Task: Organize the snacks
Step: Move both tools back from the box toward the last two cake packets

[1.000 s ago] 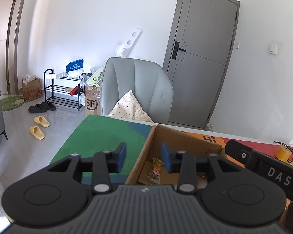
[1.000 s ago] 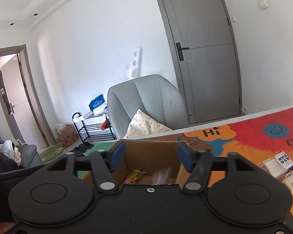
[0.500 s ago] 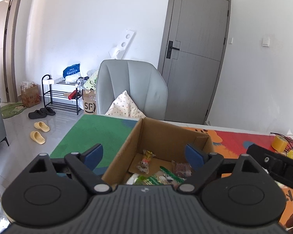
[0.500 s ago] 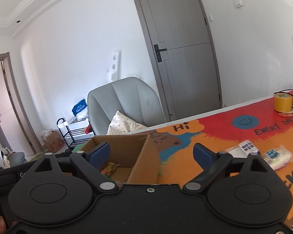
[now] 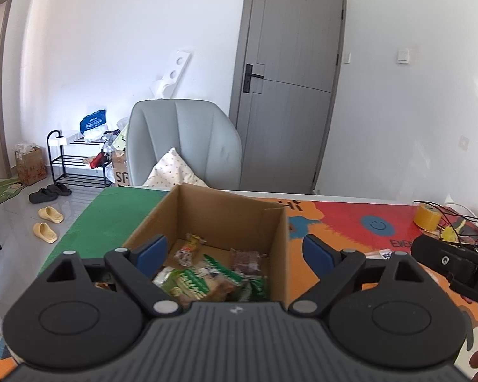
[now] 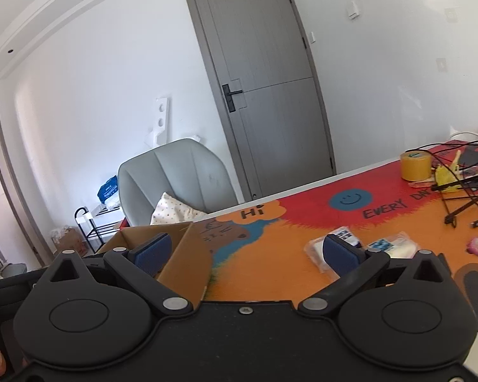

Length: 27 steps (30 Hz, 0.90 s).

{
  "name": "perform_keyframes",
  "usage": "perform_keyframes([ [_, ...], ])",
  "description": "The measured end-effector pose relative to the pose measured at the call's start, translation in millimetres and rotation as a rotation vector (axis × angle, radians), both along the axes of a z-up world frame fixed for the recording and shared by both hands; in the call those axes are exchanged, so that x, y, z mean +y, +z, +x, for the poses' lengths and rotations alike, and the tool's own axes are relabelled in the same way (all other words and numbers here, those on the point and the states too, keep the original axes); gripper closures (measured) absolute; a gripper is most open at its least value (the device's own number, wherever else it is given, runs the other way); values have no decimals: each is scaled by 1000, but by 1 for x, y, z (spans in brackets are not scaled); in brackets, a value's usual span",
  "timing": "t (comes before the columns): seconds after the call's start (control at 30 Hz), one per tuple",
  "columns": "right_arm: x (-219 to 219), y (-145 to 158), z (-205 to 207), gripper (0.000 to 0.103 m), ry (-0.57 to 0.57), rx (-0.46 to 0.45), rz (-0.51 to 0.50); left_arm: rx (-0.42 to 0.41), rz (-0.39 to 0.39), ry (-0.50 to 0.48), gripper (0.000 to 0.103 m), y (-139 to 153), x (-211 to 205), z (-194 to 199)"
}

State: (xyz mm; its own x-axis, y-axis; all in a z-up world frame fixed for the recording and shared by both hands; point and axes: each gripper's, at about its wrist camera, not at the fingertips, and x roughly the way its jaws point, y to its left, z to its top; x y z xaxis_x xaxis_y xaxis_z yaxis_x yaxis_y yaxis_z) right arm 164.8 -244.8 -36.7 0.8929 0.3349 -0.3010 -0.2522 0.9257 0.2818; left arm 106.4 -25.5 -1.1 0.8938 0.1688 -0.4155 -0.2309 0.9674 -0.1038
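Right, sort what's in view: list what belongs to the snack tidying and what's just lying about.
For the job:
cardboard box
snack packets in the box
wrapped snacks on the mat

Just lying about:
yellow tape roll
black cables
grey chair

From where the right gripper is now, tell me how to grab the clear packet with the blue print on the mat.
Take the blue-printed packet across its short width, coming from above with the right gripper. It lies flat on the mat, so a level approach finds no edge. Its neighbour, the black-labelled packet, lies close, so keep the jaws clear of it.
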Motion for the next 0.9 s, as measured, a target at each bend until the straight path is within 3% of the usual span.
perform_keyframes([
  [0.27,-32,-1,-6,0,-52,0,14,-6,7,-50,12,2,-29,1],
  [0.33,-40,-3,-8,0,-66,0,17,-8,10,-61,4,2,-36,2],
  [0.43,-51,-5,-11,0,-86,4,20,-18,19,-72,2,1,-46,3],
  [0.9,-94,-22,-7,0,-170,37,33,-26,63,-156,1,-11,-93,18],
])
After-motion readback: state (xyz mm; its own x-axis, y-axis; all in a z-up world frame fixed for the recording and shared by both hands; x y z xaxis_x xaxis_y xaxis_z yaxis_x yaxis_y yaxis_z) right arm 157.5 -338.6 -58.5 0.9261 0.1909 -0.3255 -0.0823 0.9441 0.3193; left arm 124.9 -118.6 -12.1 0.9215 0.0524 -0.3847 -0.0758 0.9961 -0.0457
